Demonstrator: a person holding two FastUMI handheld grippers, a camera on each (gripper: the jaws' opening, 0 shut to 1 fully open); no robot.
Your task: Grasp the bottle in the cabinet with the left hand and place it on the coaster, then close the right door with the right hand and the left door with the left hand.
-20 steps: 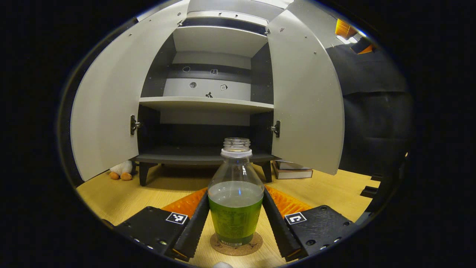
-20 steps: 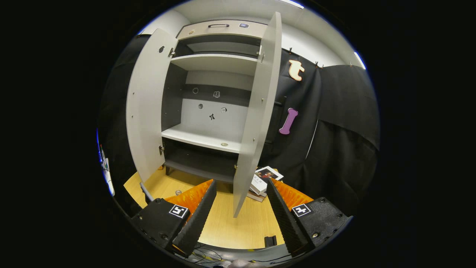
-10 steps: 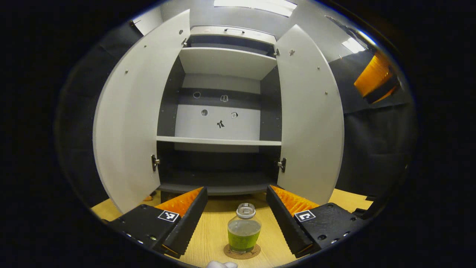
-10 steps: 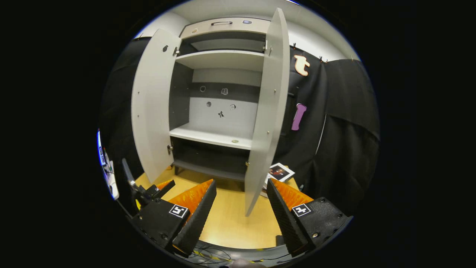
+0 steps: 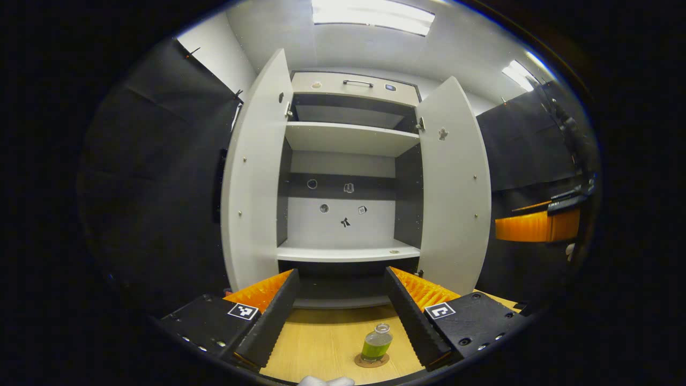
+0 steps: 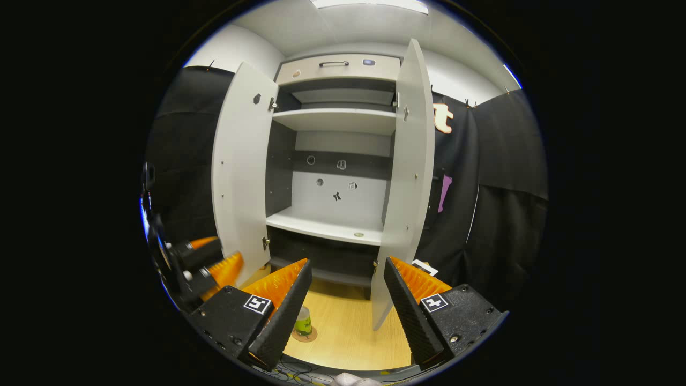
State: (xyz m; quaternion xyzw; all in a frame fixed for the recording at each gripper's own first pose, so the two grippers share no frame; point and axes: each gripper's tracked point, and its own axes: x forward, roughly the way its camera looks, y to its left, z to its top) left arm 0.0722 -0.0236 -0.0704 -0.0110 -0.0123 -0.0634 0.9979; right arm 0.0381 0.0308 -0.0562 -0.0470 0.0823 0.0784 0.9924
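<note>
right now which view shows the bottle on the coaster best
The left gripper view: the bottle stands whole on the coaster, framed between the open fingers. In the right gripper view the bottle is partly hidden behind that gripper's finger.

Both views face the open cabinet (image 5: 348, 177) (image 6: 335, 161) from well back above the table (image 5: 321, 343) (image 6: 348, 332), the right gripper view from its right.

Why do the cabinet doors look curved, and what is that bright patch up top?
Left gripper view: the fisheye lens bows the straight doors outward; the ceiling light glares white. Right gripper view: the doors bulge likewise, while the bottle stays sharp.
</note>
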